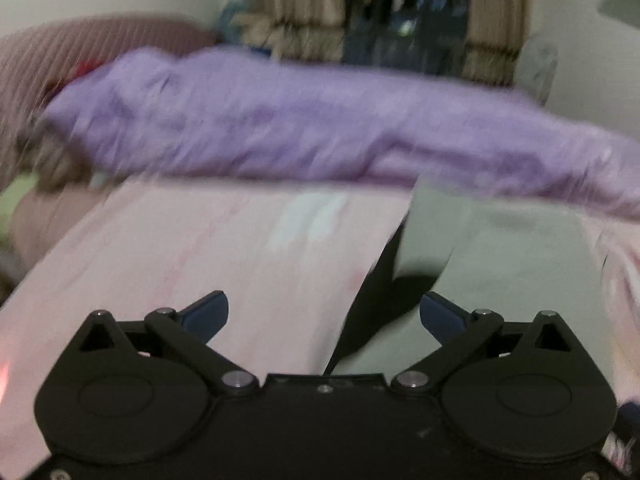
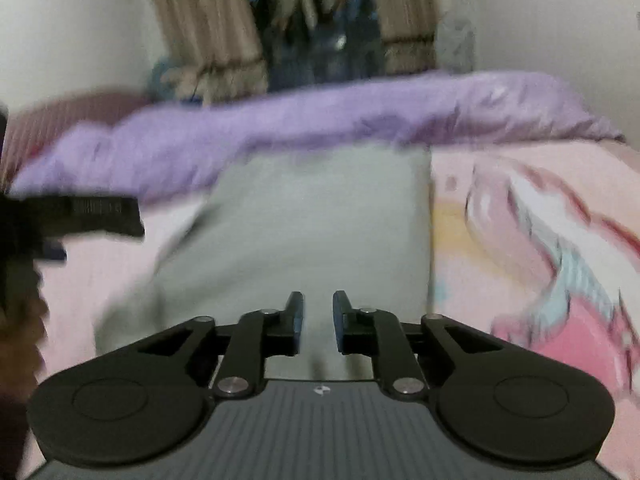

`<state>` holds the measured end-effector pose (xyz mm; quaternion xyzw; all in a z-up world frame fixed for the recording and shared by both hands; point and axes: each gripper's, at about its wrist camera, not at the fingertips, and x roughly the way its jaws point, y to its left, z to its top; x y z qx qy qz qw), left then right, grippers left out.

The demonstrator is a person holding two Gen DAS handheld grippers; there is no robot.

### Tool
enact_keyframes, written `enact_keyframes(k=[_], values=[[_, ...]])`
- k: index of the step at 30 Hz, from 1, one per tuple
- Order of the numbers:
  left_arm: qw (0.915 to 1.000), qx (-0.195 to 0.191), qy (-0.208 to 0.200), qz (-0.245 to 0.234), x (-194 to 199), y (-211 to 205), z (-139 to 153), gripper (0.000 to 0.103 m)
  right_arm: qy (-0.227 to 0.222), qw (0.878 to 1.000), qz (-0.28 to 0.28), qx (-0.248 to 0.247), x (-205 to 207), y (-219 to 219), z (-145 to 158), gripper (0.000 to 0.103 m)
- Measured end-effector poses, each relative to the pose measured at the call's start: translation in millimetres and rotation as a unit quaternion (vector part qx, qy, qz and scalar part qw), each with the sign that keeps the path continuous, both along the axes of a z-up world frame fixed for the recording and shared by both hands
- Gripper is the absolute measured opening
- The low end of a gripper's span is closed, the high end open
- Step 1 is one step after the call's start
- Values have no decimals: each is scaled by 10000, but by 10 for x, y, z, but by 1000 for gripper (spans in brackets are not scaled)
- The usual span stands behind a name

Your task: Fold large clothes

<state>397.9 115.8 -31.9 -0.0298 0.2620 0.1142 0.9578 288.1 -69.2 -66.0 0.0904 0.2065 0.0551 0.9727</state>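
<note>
A pale grey-green garment [image 2: 304,232] lies flat on a pink cartoon bedsheet [image 2: 520,240], folded into a rough rectangle. It shows at the right of the left wrist view [image 1: 500,256], with a dark part [image 1: 376,304] at its near left edge. My left gripper [image 1: 324,316] is wide open and empty, above the sheet at the garment's left edge. My right gripper [image 2: 318,320] hovers over the garment's near end, its jaws a narrow gap apart with nothing between them. The left gripper shows at the left edge of the right wrist view [image 2: 80,216]. Both views are motion-blurred.
A purple quilt [image 1: 280,120] is bunched across the far side of the bed [image 2: 320,120]. A pink striped pillow [image 1: 80,44] lies at the far left. Beige curtains [image 2: 208,32] and hanging clothes [image 2: 320,40] are behind the bed.
</note>
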Motion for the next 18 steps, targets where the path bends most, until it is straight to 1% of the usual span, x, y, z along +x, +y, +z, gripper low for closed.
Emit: enact_keyframes(k=[1, 2, 3, 5, 6, 7, 8, 9, 10, 11, 13, 14, 16, 17, 18], values=[[9997, 70, -197, -126, 115, -47, 50, 103, -193, 9996, -178, 38, 125, -36, 104, 19], [9983, 125, -422, -372, 255, -92, 78, 103, -347, 9987, -358, 106, 261, -70, 182, 20], [9967, 117, -528, -600, 388, -116, 75, 103, -431, 9973, -549, 208, 441, -106, 248, 21], [9945, 62, -560, -884, 677, -131, -38, 103, -440, 9941, -810, 575, 822, -184, 273, 22], [9939, 108, -496, -974, 819, -134, -162, 103, -417, 9925, -901, 713, 972, -215, 216, 22], [9937, 249, -434, -999, 928, -136, -314, 103, -268, 9915, -1039, 737, 1171, -239, 81, 22], [9936, 476, -373, -949, 1002, -143, -486, 103, 4, 9910, -1148, 685, 1323, -245, -78, 18], [9923, 949, -195, -776, 1085, -167, -725, 103, 270, 9899, -1257, 590, 1471, -252, -295, 13], [9876, 1335, -168, -805, 1120, -184, -958, 103, 378, 9889, -1369, 443, 1556, -246, -500, 10], [9879, 1280, -264, -832, 1109, -151, -1074, 103, 400, 9882, -1371, 544, 1571, -284, -532, 10], [9914, 927, -302, -867, 1121, -33, -1047, 103, 358, 9884, -1311, 677, 1565, -337, -487, 11], [9918, 864, -305, -890, 1128, -11, -1046, 103, 373, 9881, -1305, 721, 1572, -360, -516, 11], [9920, 854, -281, -885, 1113, 1, -1066, 103, 339, 9879, -1257, 843, 1565, -384, -513, 14], [9918, 915, -246, -853, 1116, -14, -1059, 103, 338, 9878, -1248, 864, 1554, -385, -511, 14], [9911, 1059, -120, -799, 1094, -72, -1015, 103, 334, 9878, -1249, 870, 1556, -390, -512, 14]])
